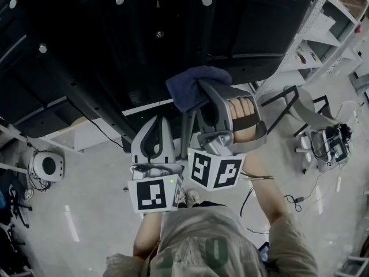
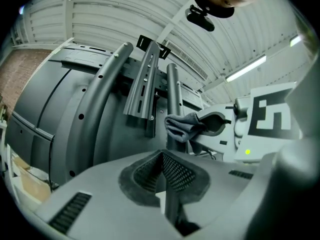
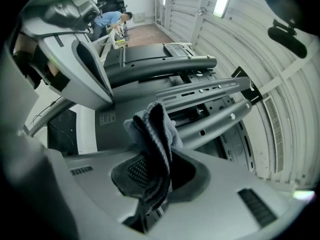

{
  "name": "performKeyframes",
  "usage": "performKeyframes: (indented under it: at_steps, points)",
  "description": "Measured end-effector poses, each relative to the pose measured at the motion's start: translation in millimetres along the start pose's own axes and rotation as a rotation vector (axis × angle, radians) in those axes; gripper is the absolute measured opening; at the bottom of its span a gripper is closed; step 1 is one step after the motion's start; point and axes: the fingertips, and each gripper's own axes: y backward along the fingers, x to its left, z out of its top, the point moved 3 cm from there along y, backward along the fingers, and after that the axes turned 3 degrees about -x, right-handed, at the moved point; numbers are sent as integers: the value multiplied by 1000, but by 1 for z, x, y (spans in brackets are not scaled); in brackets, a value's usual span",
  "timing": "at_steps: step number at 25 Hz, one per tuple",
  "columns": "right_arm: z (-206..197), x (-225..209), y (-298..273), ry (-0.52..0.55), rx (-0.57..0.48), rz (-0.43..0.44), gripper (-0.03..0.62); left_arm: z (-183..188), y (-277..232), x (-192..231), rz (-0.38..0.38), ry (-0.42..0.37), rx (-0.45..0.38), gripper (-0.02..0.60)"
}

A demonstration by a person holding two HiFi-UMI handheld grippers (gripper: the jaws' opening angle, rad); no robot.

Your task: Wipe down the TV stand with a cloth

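In the head view the dark back of the TV (image 1: 144,33) fills the top, carried on the stand's black bars (image 1: 86,94). My right gripper (image 1: 203,91) is shut on a bunched blue cloth (image 1: 193,84), which lies against the TV's lower edge. The right gripper view shows that cloth (image 3: 152,131) pinched between the jaws, close to the stand's grey tubes (image 3: 210,126). My left gripper (image 1: 155,126) hangs just left of it and lower, shut with nothing in it. In the left gripper view its jaws (image 2: 163,173) meet, and the cloth (image 2: 181,125) sits beside an upright tube (image 2: 172,101).
White shelving (image 1: 328,33) stands at the right. On the floor are a black-framed chair (image 1: 300,105), a wheeled device (image 1: 331,146) with cables, and a round white unit (image 1: 47,166) at the left. A person (image 3: 107,18) works far off.
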Motion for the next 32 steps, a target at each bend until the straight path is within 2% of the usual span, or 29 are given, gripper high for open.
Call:
performKeyframes:
  at_steps: [15,23,27,32]
  points:
    - [-15,60,9,-34,44,98,57,-30,3,4,8,26,65,15]
    - [-28,98,17,-46,79,180,57,-45,3,0,5,31,85,15]
    - [-30,110,19,-48,84,186,57,-64,9,3,14,8,132,15]
    - [-31,123,18,-52,96,203,57,-86,13,9,22,38,166,15]
